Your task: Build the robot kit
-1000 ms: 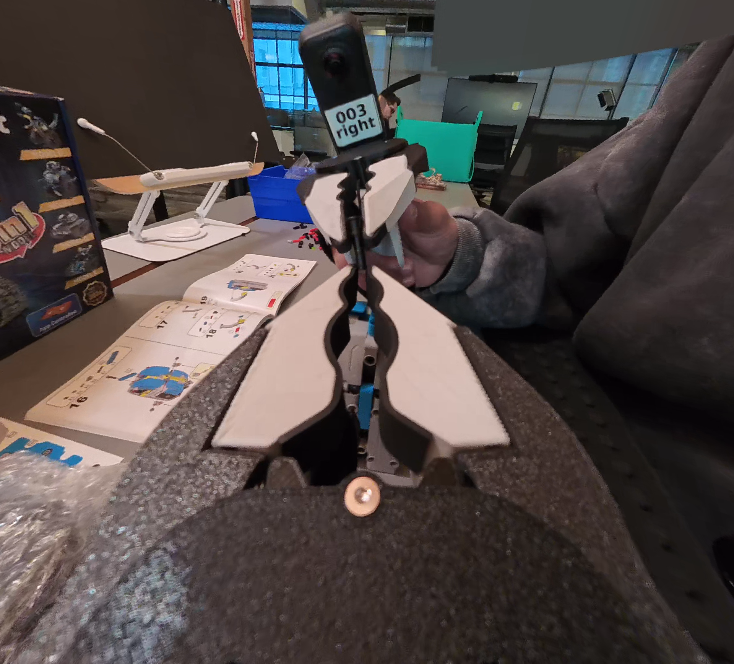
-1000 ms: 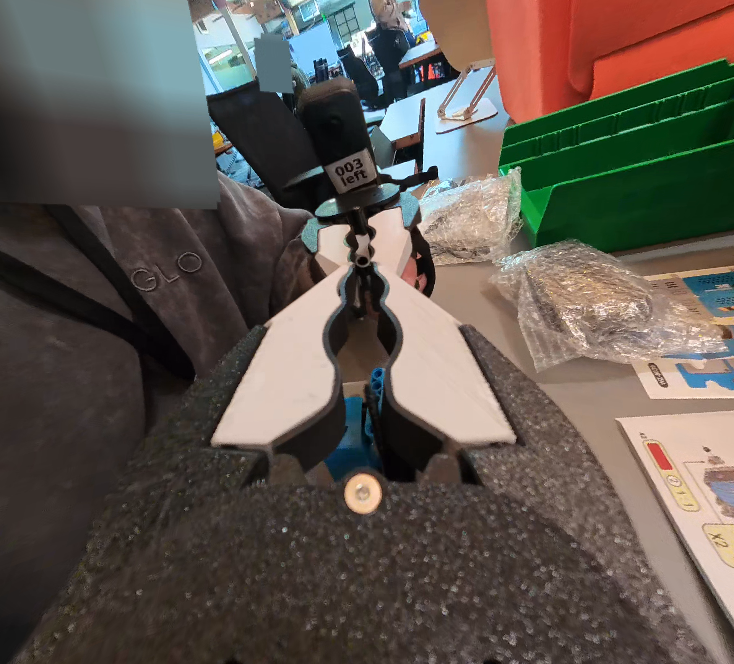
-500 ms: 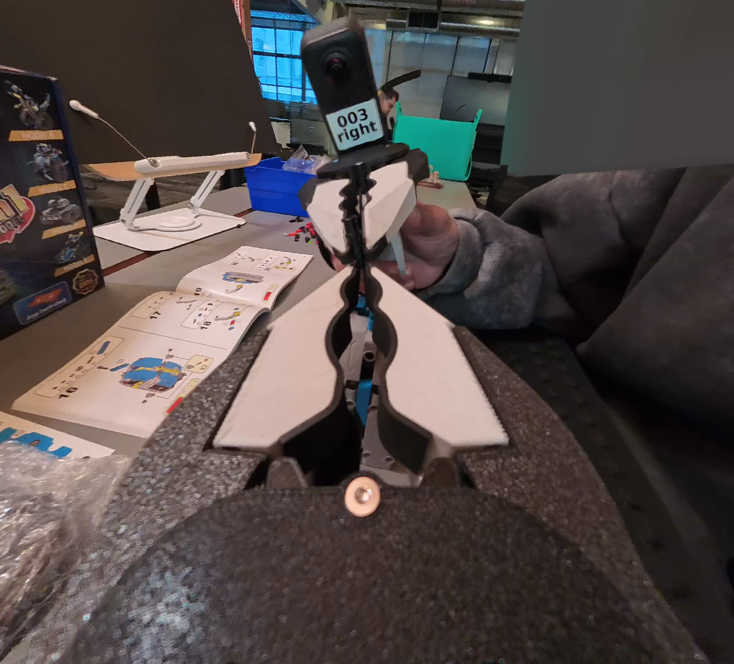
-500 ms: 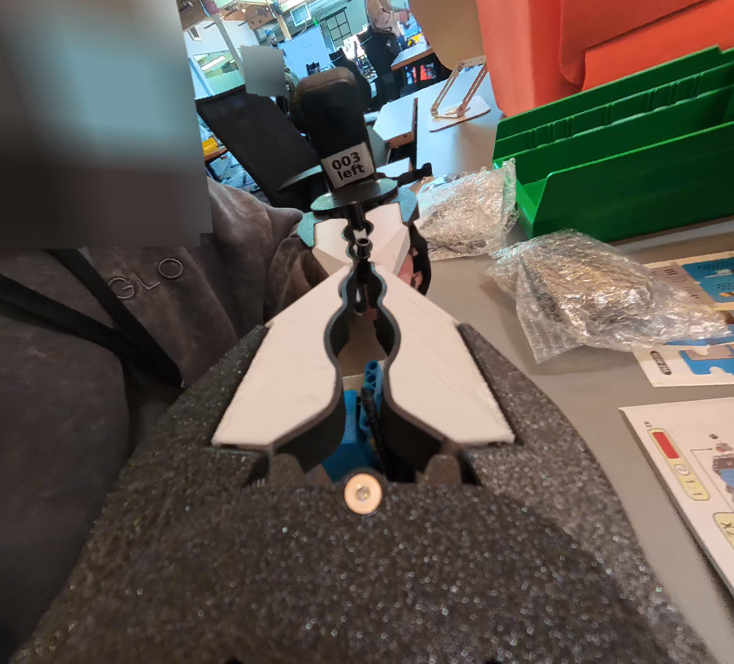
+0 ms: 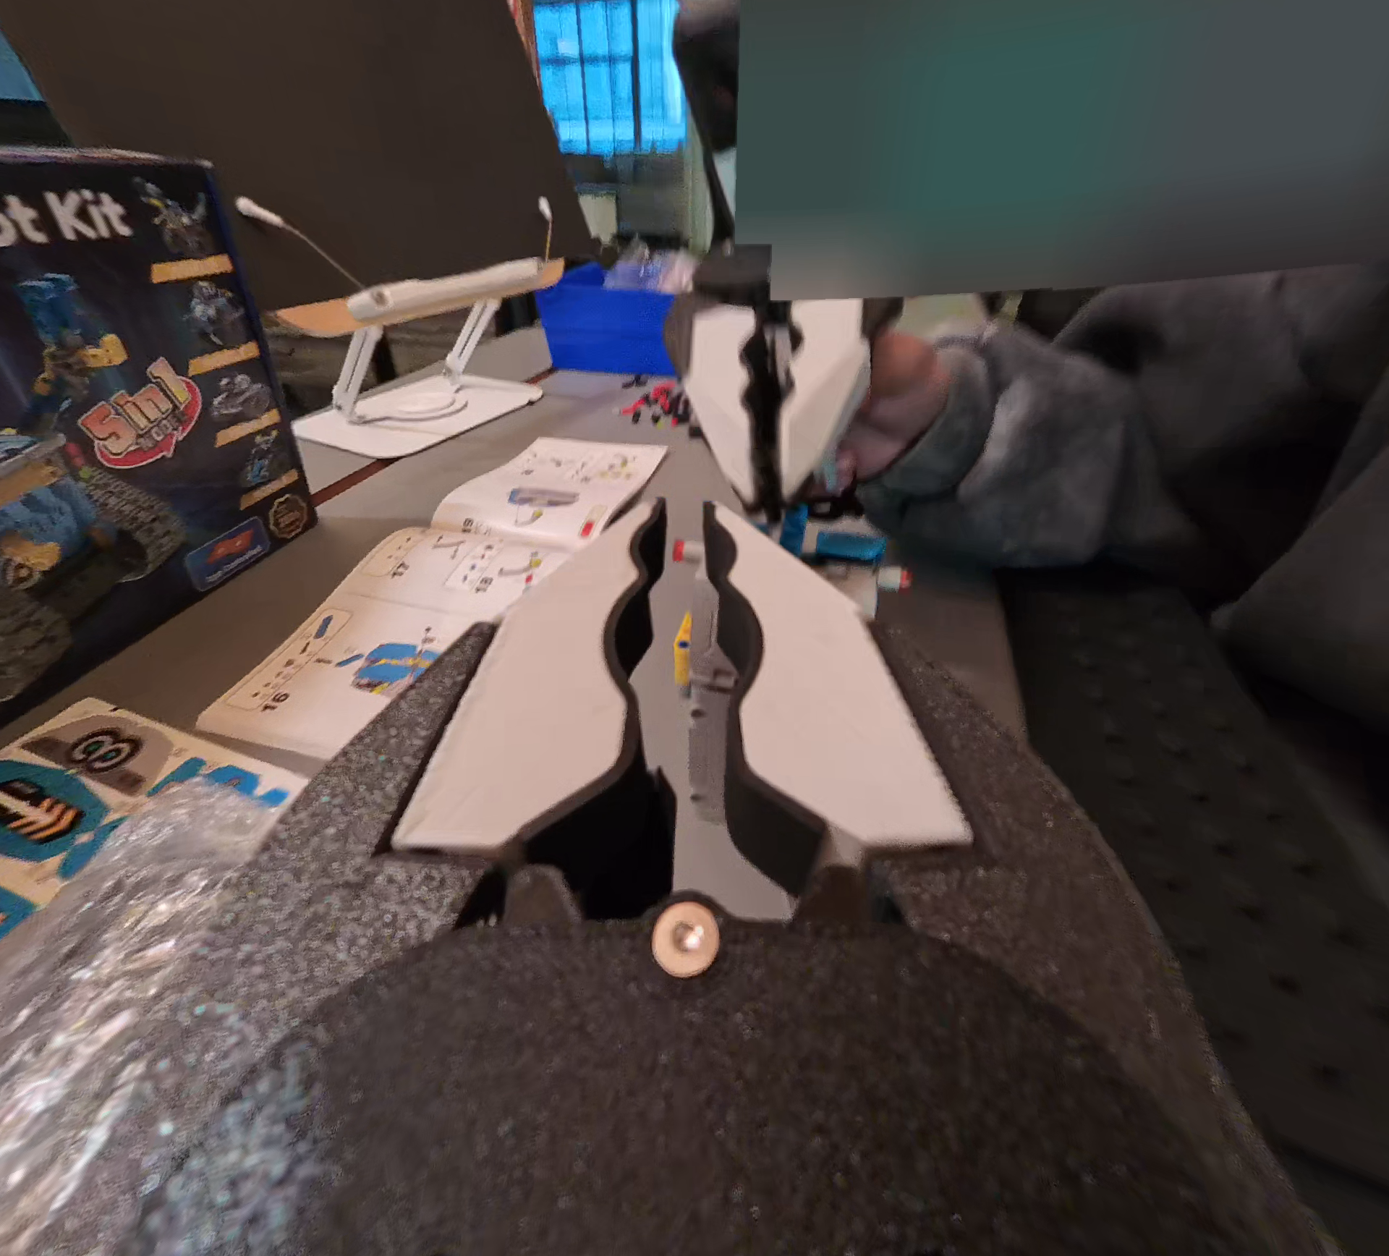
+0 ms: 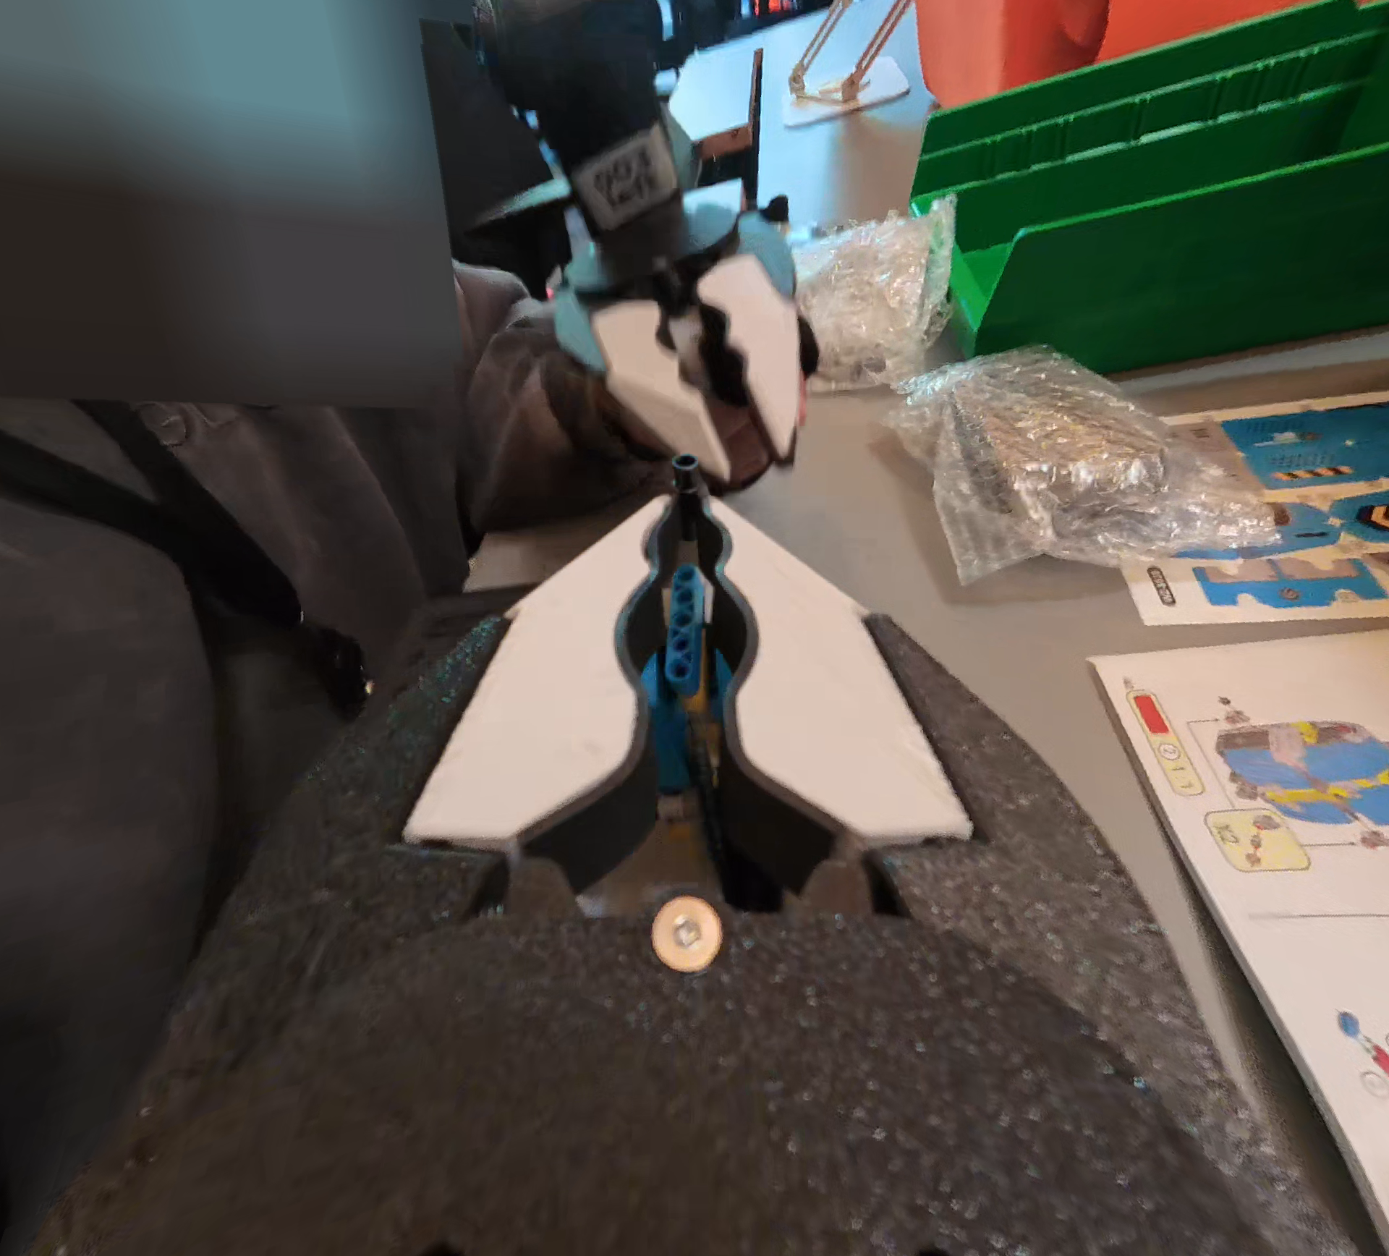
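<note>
Right gripper (image 6: 690, 517) clenched on blue-and-yellow building-block assembly (image 6: 682, 656), thin black pin (image 6: 685, 479) poking past tips. Left gripper (image 5: 684, 528) released, fingers slightly apart over grey table (image 5: 932, 626), grey beam piece (image 5: 706, 716) lying between. Open instruction booklet (image 5: 421, 611) just left.

We see a grey table (image 5: 939, 626) carrying an open instruction booklet (image 5: 451, 588), a dark kit box (image 5: 128, 393), a white stand (image 5: 421, 393), bubble-wrap bags (image 6: 1052, 461), a green bin (image 6: 1172, 228) and loose small parts (image 5: 654, 404).
</note>
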Available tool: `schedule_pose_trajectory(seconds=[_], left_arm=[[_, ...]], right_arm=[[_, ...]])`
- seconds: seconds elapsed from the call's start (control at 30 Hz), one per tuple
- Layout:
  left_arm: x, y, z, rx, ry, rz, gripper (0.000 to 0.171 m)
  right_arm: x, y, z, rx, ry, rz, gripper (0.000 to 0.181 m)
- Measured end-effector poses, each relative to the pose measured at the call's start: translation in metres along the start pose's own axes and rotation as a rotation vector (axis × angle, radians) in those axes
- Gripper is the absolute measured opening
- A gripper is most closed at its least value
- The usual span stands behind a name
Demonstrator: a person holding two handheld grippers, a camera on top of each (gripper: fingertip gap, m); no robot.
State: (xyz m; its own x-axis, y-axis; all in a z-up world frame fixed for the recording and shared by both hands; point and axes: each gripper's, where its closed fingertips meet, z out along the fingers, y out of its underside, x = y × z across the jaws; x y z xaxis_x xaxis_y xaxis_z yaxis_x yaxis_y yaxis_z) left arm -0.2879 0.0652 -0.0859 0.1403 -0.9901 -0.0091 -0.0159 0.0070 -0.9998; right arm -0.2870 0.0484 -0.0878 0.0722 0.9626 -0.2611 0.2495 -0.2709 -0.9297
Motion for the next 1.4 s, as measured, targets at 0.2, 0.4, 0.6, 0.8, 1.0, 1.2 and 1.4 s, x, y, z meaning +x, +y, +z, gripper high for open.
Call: schedule_pose_trajectory(seconds=[0.2,0.4,0.6,0.8,1.0,1.2,1.4], left_arm=[[0.014,-0.021,-0.004,0.134,0.149,-0.146,0.006],[0.024,-0.008,0.007,0.086,0.200,-0.180,0.002],[0.030,-0.007,0.008,0.081,0.223,-0.152,0.000],[0.031,-0.007,0.008,0.076,0.203,-0.094,0.000],[0.031,-0.005,0.009,0.068,0.202,-0.092,0.000],[0.030,-0.004,0.009,0.065,0.181,-0.065,0.000],[0.030,-0.004,0.007,0.075,0.176,-0.055,0.000]], right_arm=[[-0.004,0.010,0.003,-0.020,-0.021,-0.014,0.003],[-0.003,0.015,0.008,-0.058,0.013,-0.054,0.001],[-0.005,0.017,0.008,-0.070,0.022,-0.118,0.003],[-0.003,0.016,0.009,-0.100,0.087,-0.229,0.003],[-0.002,0.017,0.010,-0.132,0.116,-0.244,0.004],[-0.002,0.018,0.010,-0.112,0.101,-0.245,0.004],[-0.002,0.018,0.011,-0.096,0.094,-0.239,0.005]])
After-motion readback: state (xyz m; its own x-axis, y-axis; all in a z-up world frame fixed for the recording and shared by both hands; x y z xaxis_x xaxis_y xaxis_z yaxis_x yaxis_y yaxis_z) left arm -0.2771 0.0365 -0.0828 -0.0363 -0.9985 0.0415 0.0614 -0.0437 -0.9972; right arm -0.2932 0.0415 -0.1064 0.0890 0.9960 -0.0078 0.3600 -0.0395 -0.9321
